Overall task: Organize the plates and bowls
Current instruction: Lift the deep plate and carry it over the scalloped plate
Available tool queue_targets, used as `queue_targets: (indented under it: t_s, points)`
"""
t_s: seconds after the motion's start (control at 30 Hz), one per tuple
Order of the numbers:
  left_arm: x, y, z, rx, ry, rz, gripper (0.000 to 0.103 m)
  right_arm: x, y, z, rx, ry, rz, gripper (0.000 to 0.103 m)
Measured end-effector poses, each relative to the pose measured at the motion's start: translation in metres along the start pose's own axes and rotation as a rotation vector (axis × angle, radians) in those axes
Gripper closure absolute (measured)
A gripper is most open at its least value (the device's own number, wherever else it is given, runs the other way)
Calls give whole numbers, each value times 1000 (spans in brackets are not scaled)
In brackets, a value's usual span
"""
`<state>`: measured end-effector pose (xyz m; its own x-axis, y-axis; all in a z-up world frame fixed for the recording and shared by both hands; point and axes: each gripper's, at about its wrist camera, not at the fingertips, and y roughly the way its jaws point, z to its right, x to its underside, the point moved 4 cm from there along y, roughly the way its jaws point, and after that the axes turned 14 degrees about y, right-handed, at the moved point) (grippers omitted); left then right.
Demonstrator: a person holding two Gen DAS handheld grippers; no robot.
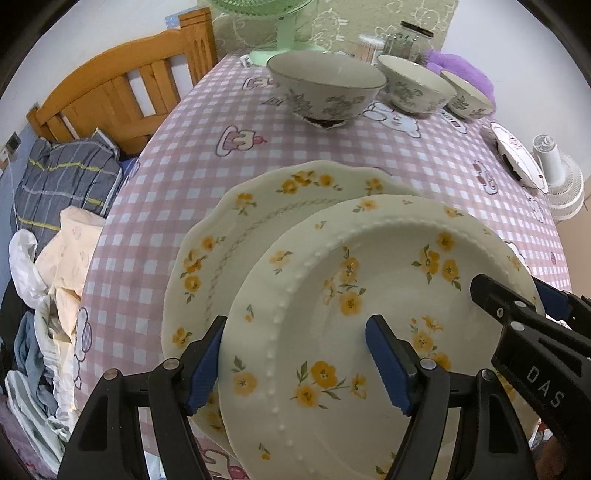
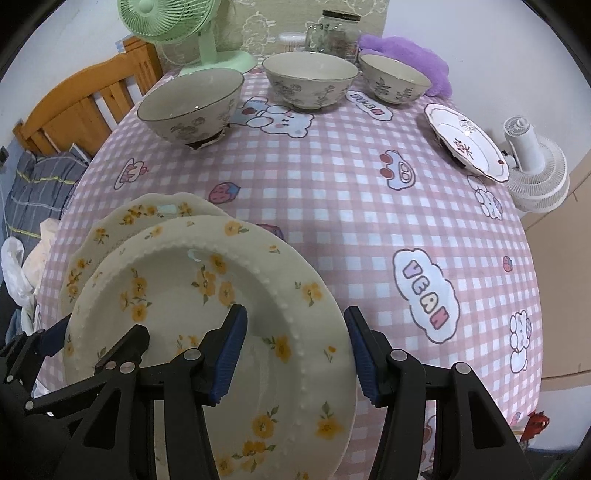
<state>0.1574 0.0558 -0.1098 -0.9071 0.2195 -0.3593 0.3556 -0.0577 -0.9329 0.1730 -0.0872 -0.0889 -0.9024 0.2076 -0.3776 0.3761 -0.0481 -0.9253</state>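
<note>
Left tongs (image 1: pixel 295 363): I see them spread wide, straddling the left rim of the beaded plate (image 1: pixel 369 332); one blue pad (image 1: pixel 205 365) sits outside the rim, the other over the plate's well. I cannot tell whether either pad touches the plate.
Right tongs (image 2: pixel 295 356): also parted, straddling the plate's right rim, one pad (image 2: pixel 231 352) over the well and one just outside the edge.
Beaded plate: cream with yellow flowers, at 6 o'clock in my left view, lying on top of the scalloped plate (image 1: pixel 258 221), offset toward me.
Scalloped plate: same flower pattern, showing at 10 o'clock from under the beaded plate, on the pink checked tabletop (image 2: pixel 332 184).
Bowls: three grey-patterned ones at 12 o'clock across the far side, the large bowl (image 2: pixel 190 105) leftmost, the middle bowl (image 2: pixel 310 79) beside it, the small bowl (image 2: pixel 393 81) rightmost.
Red-marked plate (image 2: pixel 467 142): at 2 o'clock, near the tabletop's right edge, well apart from the stack.
Background: green fan (image 2: pixel 173 26) and glass jar (image 2: pixel 338 31) behind the bowls, white fan (image 2: pixel 535 170) at 3 o'clock.
</note>
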Motion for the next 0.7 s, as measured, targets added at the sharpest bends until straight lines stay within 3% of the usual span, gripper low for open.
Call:
queue_targets:
  t_s: [0.37, 0.53, 0.6, 0.7]
  points:
    - [0, 8, -5, -21, -11, 2, 27, 0, 10, -9, 7, -12, -15, 45]
    - [-1, 7, -3, -62, 27, 7, 27, 8, -7, 0, 3, -27, -14, 47]
    - [-1, 7, -2, -73, 41, 11, 27, 12, -13, 6, 0, -24, -24, 66]
    - [-1, 7, -2, -76, 42, 10, 27, 14, -18, 9, -18, -27, -31, 72]
